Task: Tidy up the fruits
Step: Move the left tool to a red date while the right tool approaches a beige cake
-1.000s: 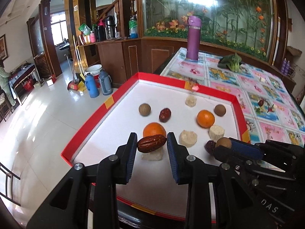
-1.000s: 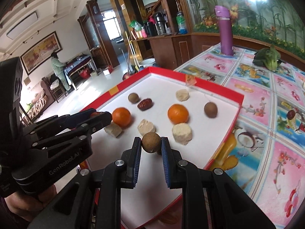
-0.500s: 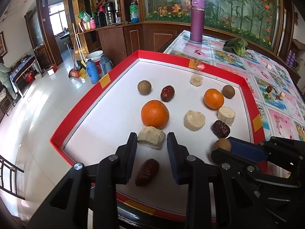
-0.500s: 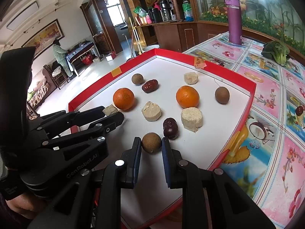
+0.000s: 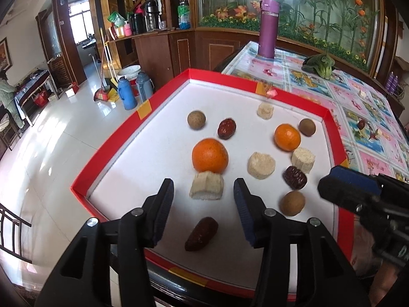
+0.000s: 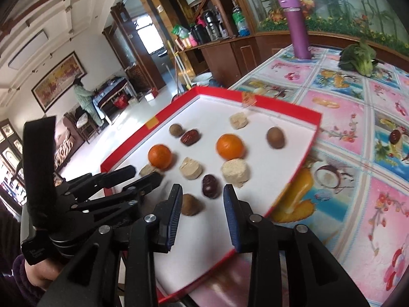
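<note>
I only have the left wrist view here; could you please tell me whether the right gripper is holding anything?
Observer: No. The right wrist view shows the right gripper open, with nothing between its fingers.
Operator: Thank you. Where is the round brown fruit relative to it?
Observer: The round brown fruit lies on the red-rimmed tray, right by the gripper's left finger and partly hidden behind it.
Operator: And what lies straight ahead?
Observer: A dark red date, seen in the gap between the fingertips.
</note>
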Demonstrator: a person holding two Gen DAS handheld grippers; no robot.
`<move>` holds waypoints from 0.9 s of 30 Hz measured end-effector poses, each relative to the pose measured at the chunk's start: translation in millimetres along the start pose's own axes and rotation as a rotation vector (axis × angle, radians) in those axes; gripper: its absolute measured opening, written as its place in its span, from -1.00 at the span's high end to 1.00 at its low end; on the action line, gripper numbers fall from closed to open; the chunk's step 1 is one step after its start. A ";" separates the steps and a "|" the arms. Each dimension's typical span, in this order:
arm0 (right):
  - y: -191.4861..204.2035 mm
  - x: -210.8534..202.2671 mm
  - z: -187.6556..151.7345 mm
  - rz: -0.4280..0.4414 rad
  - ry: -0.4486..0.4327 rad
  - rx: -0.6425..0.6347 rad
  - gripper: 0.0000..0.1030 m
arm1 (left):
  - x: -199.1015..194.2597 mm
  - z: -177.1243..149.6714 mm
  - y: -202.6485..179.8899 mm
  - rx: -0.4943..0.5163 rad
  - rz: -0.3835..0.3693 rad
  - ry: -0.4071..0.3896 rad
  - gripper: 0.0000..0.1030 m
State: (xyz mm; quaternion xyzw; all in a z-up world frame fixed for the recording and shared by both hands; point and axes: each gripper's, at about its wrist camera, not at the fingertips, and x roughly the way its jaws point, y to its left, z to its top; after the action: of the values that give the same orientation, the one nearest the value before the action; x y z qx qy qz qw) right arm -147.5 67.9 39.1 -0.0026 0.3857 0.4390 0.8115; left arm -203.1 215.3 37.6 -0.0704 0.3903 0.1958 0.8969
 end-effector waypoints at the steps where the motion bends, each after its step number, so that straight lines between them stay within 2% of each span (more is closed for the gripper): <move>1: -5.6 -4.7 1.4 -0.008 -0.015 0.010 0.35 | -4.0 1.9 -2.0 0.004 0.005 -0.015 -0.04; 6: -37.8 -26.0 7.6 -0.053 -0.070 0.072 0.35 | -22.8 13.0 -22.3 0.038 0.005 -0.079 -0.27; 12: -83.0 -54.9 8.5 -0.122 -0.129 0.156 0.35 | -31.8 24.7 -68.9 0.141 -0.008 -0.125 -0.53; 16: -111.4 -74.5 7.9 -0.164 -0.159 0.217 0.35 | -29.1 31.4 -96.3 0.200 -0.017 -0.130 -0.55; 27: -167.1 -120.2 15.8 -0.278 -0.225 0.270 0.34 | -27.8 47.2 -152.3 0.301 -0.044 -0.147 -0.57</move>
State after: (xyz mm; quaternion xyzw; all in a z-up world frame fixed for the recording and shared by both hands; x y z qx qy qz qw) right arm -56.4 -114.8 69.9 0.1017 0.3441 0.2649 0.8950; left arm -126.7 81.2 86.2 0.0708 0.3470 0.1199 0.9275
